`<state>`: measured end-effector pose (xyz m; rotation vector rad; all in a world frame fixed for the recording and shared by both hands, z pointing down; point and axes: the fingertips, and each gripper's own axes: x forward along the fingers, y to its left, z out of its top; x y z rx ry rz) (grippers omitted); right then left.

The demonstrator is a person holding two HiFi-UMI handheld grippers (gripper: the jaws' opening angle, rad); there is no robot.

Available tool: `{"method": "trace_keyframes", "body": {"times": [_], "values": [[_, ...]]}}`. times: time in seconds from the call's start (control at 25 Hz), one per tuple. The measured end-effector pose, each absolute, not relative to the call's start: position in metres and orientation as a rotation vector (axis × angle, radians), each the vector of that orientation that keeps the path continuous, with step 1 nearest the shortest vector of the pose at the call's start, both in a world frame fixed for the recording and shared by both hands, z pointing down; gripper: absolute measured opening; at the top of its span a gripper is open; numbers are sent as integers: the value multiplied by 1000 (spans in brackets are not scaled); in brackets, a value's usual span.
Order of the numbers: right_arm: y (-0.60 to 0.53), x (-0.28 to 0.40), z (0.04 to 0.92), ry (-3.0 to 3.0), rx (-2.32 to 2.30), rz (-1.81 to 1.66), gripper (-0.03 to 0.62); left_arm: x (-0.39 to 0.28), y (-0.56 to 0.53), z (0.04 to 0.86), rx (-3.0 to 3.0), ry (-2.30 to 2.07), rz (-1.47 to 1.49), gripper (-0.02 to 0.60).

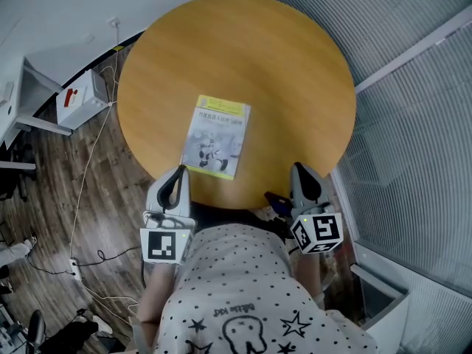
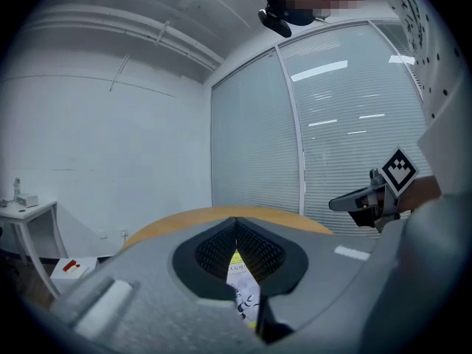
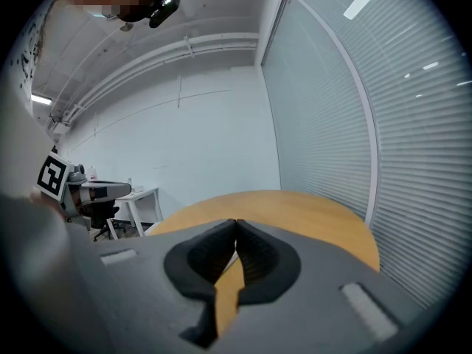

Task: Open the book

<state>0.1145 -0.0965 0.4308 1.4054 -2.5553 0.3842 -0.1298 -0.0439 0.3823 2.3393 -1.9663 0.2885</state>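
A closed book [image 1: 217, 136] with a yellow band on top and a cartoon cover lies flat near the front of the round wooden table [image 1: 295, 72]. My left gripper [image 1: 179, 171] hovers at the table's near edge, just below the book's lower left corner, jaws shut and empty. Through its jaws in the left gripper view a strip of the book [image 2: 242, 286] shows. My right gripper [image 1: 297, 169] hangs at the table's near right edge, shut with nothing in it. In the right gripper view only bare table [image 3: 295, 212] lies ahead.
A white box [image 1: 80, 99] and a white desk [image 1: 22, 94] stand on the wooden floor to the left, with cables [image 1: 85, 183] trailing across it. Glass walls with blinds [image 1: 420, 124] close in on the right. The person's dotted shirt [image 1: 243, 293] fills the bottom.
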Motion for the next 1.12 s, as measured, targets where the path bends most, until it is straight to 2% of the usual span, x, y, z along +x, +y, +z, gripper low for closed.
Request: {"method": "trace_keyframes", "body": {"times": [1.12], "values": [[-96,138,433,-2535,1500,424,4,-113,-54,387,2396,-1901,295,11]]}}
